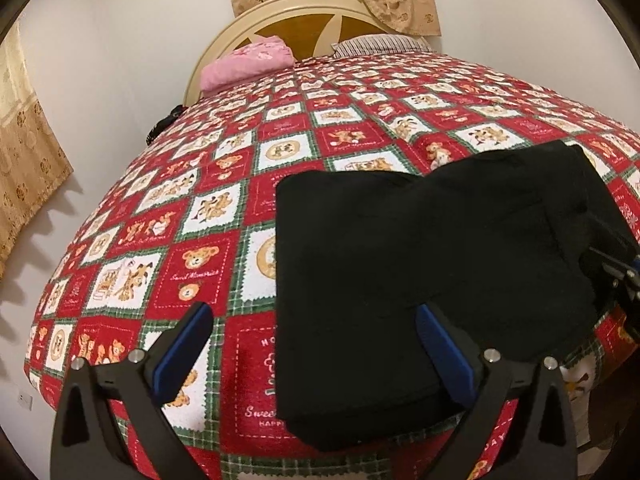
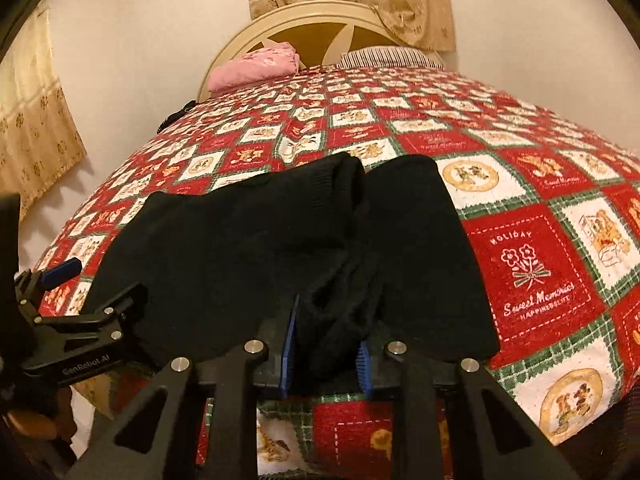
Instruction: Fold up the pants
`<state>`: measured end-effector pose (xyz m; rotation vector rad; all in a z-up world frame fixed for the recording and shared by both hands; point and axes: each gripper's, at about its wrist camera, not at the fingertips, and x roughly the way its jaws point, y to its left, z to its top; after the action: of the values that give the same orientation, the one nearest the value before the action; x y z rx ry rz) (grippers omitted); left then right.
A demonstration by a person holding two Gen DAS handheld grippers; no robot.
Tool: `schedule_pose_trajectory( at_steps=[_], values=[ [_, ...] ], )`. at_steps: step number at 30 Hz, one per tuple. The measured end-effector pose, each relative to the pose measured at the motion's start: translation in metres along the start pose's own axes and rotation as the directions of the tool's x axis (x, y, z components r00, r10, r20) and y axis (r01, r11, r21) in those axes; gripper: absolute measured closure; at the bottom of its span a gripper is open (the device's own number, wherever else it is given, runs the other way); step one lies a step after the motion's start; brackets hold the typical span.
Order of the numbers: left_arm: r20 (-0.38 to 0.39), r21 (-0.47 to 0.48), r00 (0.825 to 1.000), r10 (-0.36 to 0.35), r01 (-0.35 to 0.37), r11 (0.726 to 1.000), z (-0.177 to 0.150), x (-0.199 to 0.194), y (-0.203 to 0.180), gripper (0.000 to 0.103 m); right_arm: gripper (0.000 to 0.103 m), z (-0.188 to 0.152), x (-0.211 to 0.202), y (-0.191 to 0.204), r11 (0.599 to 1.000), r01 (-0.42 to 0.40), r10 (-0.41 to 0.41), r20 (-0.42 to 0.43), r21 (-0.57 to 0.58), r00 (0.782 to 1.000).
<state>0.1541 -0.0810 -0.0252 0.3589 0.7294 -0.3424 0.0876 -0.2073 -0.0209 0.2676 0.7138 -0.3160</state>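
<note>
Pants [image 1: 420, 280], black and folded into a thick bundle, lie on the near part of the bed [image 1: 208, 208] with its red bear-patterned cover. The left claw [image 1: 314, 344] is spread wide, its fingers straddling the bundle's near left corner without gripping it. The right claw [image 2: 326, 340] pinches a bunched fold at the pants' near edge. A pink pillow [image 1: 246, 64] sits by the headboard [image 1: 296, 12].

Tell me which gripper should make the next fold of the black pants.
Right, probably. The right gripper is closed on bunched fabric at the near edge of the black pants; the left gripper is open, straddling their left edge.
</note>
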Motion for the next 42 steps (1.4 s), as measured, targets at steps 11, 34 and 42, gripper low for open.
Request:
schedule_pose_trajectory(
  at_steps=[11, 34, 42],
  values=[
    [-0.008, -0.009, 1.000, 0.009, -0.009, 1.000, 0.000, 0.001, -0.001, 0.000, 0.041, 0.026, 0.012, -0.025, 0.945, -0.241, 0.242, 0.023, 0.223, 0.970],
    [0.024, -0.144, 1.000, 0.014, -0.011, 0.989, 0.017, -0.008, 0.033, 0.000, 0.084, 0.053, -0.036, -0.025, 0.980, -0.028, 0.066, 0.192, -0.198, 0.979],
    [-0.053, -0.077, 0.998, -0.018, 0.014, 0.997, 0.004, 0.012, 0.009, 0.000, 0.060, 0.001, -0.011, -0.059, 0.987, -0.019, 0.046, 0.169, -0.159, 0.985]
  ],
)
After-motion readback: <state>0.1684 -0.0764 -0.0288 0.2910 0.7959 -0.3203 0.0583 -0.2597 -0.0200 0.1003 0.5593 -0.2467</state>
